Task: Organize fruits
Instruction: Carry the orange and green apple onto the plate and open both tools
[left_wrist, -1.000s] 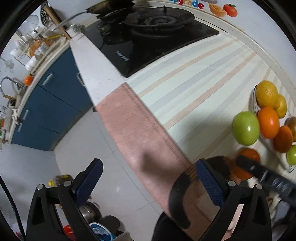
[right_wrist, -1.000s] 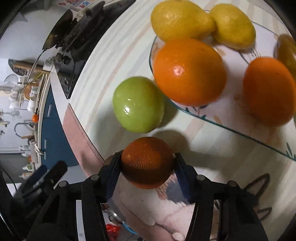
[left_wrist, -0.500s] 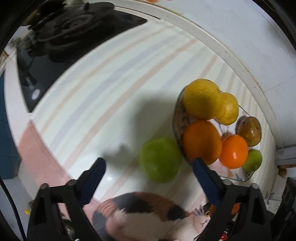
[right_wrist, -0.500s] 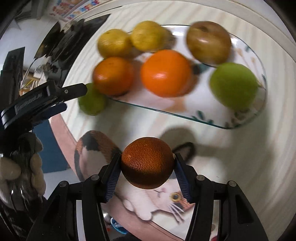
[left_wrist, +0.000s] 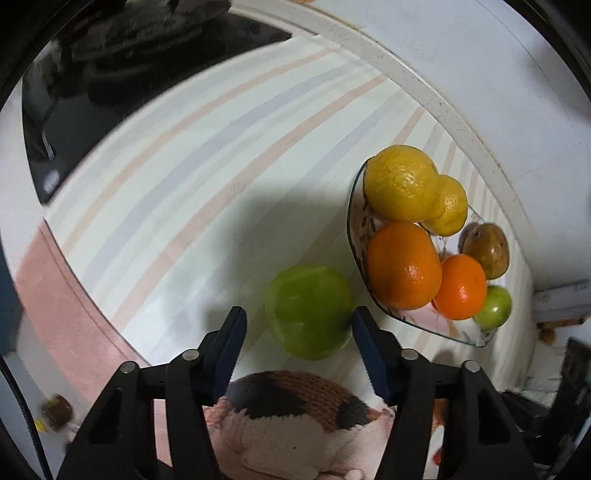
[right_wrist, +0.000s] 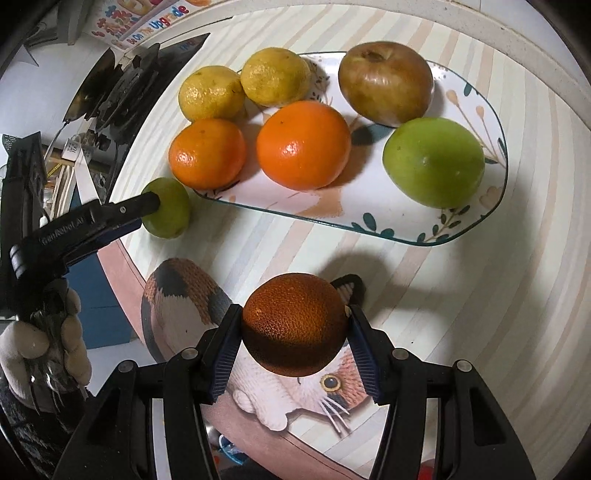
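Note:
A green apple (left_wrist: 309, 310) lies on the striped mat just outside the glass plate (left_wrist: 356, 254). My left gripper (left_wrist: 297, 343) is open, its fingers on either side of the apple's near half; the right finger looks close to or touching it. It shows in the right wrist view (right_wrist: 168, 212) with a finger over it. My right gripper (right_wrist: 293, 330) is shut on a dark orange (right_wrist: 295, 325), held above the mat in front of the plate (right_wrist: 461, 232). The plate holds two lemons, two oranges, a brown apple and a green apple (right_wrist: 434, 160).
A black gas stove (left_wrist: 110, 74) lies at the far left of the counter. The white wall (left_wrist: 480, 74) runs behind the plate. The mat's cat picture (right_wrist: 184, 295) lies at the near counter edge, with the floor below.
My left gripper swung from the counter edge toward the plate, narrowed, and now brackets the green apple. My right gripper drew back from the plate with the dark orange still in it.

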